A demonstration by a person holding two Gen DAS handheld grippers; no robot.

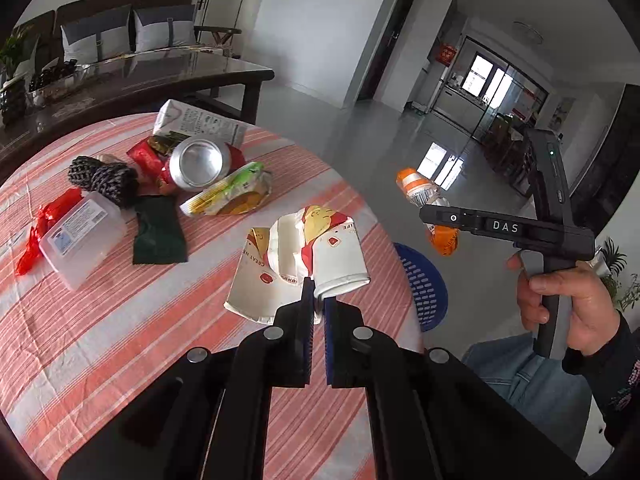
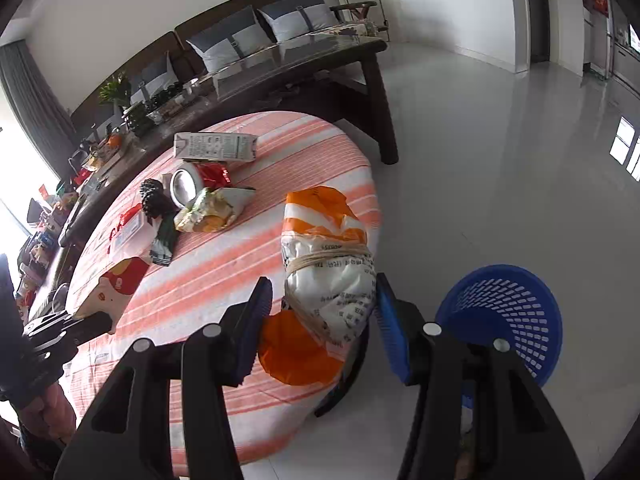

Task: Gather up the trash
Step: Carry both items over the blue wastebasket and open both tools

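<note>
My left gripper [image 1: 317, 300] is shut on the rim of a crushed white paper cup [image 1: 320, 248] with red and yellow print, just above the striped table [image 1: 120, 340]. Held by a hand at the right, my right gripper [image 1: 434, 216] carries an orange and white package [image 1: 418, 190] over the floor. In the right wrist view the right gripper [image 2: 322, 304] grips that crumpled package [image 2: 328, 264], bound with rubber bands, between its blue pads. A blue slotted basket [image 2: 504, 312] stands on the floor just to its right. At the lower left, the left gripper [image 2: 106, 318] holds the cup [image 2: 116, 284].
More litter lies on the table: a milk carton [image 1: 200, 122], a silver can [image 1: 198, 162], a green snack bag [image 1: 228, 196], a dark green wrapper [image 1: 158, 230], a clear plastic box [image 1: 82, 236] and a red wrapper [image 1: 38, 228]. A dark coffee table [image 1: 132, 76] stands behind. The blue basket [image 1: 424, 284] sits below the table's right edge.
</note>
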